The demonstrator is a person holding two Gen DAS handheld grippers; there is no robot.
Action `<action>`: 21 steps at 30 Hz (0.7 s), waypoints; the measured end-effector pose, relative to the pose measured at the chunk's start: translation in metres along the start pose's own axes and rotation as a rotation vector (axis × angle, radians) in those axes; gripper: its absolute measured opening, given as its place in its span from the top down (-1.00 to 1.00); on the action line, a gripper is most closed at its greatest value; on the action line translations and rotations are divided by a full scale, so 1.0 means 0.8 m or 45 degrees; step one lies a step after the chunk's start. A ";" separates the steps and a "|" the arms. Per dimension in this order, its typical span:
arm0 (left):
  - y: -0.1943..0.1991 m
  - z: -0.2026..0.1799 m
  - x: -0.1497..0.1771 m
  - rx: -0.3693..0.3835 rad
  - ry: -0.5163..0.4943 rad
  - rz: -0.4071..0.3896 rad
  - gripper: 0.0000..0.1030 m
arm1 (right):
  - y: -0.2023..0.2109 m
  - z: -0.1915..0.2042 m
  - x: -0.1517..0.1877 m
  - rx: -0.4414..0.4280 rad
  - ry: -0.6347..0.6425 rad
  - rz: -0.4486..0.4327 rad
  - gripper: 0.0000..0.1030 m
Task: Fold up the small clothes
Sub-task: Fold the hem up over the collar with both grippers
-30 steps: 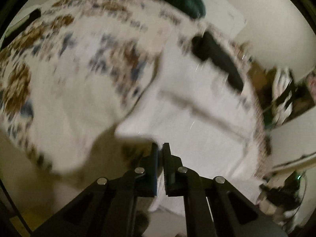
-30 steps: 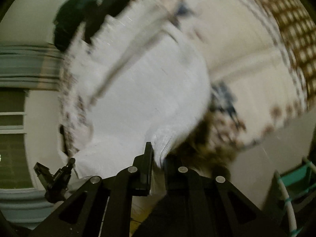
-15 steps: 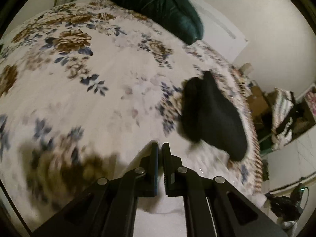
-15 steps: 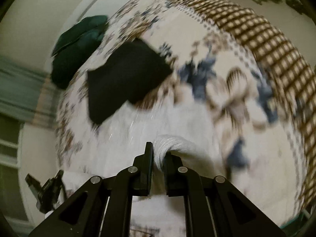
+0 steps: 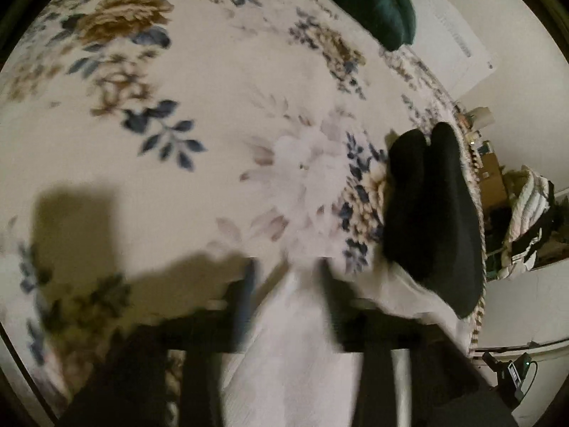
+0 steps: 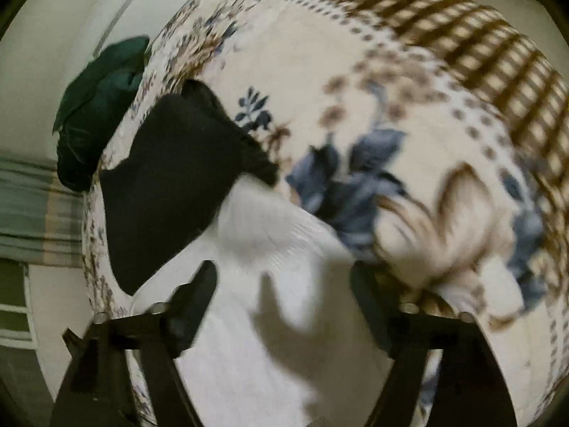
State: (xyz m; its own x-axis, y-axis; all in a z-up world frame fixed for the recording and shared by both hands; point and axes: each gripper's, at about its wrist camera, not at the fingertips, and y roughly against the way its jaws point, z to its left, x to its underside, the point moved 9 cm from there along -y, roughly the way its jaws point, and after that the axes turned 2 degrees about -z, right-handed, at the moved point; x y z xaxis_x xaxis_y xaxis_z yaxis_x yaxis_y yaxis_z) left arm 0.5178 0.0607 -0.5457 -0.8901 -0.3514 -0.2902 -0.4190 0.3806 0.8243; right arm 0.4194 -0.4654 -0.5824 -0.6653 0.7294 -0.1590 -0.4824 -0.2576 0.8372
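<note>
White garment [image 5: 295, 356], ribbed knit, lying flat on the bed [image 5: 213, 163]; its visible part runs lengthwise away from both cameras, from the bottom edge of each view toward the far side of the bedspread. In the right wrist view its far end [image 6: 270, 224] narrows and points toward the black garment [image 6: 170, 192], whose near edge it touches or slightly overlaps; which of the two cannot be told. In the left wrist view the black garment [image 5: 430, 220] lies to the right, long axis running near to far, beside the edge of the bed.

Left gripper [image 5: 288, 284]: fingers spread apart, blurred, straddling the white cloth without clamping it. Right gripper [image 6: 284, 295]: fingers wide apart, one on either side of the white garment, nothing pinched between them.

Bedspread cream with blue and brown flowers and a brown checked border [image 6: 480, 35]. Dark green pillow [image 5: 373, 3] at the far end of the bed, well apart from both garments.
</note>
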 end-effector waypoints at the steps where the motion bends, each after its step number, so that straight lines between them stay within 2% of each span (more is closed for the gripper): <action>1: 0.013 0.005 0.007 -0.002 -0.001 -0.013 -0.30 | 0.019 -0.010 0.010 0.017 -0.002 -0.035 -0.66; 4: 0.052 0.025 0.062 -0.036 0.003 0.007 -0.31 | 0.060 -0.037 0.050 0.074 0.008 -0.093 -0.67; 7: 0.073 0.047 0.126 -0.103 0.057 0.044 -0.32 | 0.082 -0.070 0.103 0.113 -0.069 -0.080 -0.67; 12: 0.074 0.064 0.216 -0.119 0.237 0.112 -0.32 | 0.066 -0.123 0.192 0.002 -0.306 0.029 -0.67; 15: 0.054 0.063 0.243 -0.074 0.358 0.123 -0.32 | 0.040 -0.128 0.210 -0.156 -0.412 0.060 -0.67; 17: 0.039 0.057 0.245 -0.024 0.422 0.093 -0.32 | 0.019 -0.125 0.211 -0.217 -0.417 0.052 -0.67; 19: 0.022 0.055 0.243 -0.042 0.466 0.063 -0.32 | 0.003 -0.123 0.208 -0.248 -0.429 0.033 -0.67; 21: 0.009 0.061 0.237 -0.033 0.558 0.018 -0.32 | -0.010 -0.121 0.205 -0.297 -0.472 -0.006 -0.56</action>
State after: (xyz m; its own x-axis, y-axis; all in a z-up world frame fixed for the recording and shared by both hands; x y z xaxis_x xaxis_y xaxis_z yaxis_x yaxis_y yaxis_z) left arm 0.3375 0.0382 -0.6183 -0.7333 -0.6781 -0.0498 -0.3978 0.3684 0.8403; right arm 0.2587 -0.4052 -0.6656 -0.4340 0.8980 0.0718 -0.6288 -0.3591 0.6897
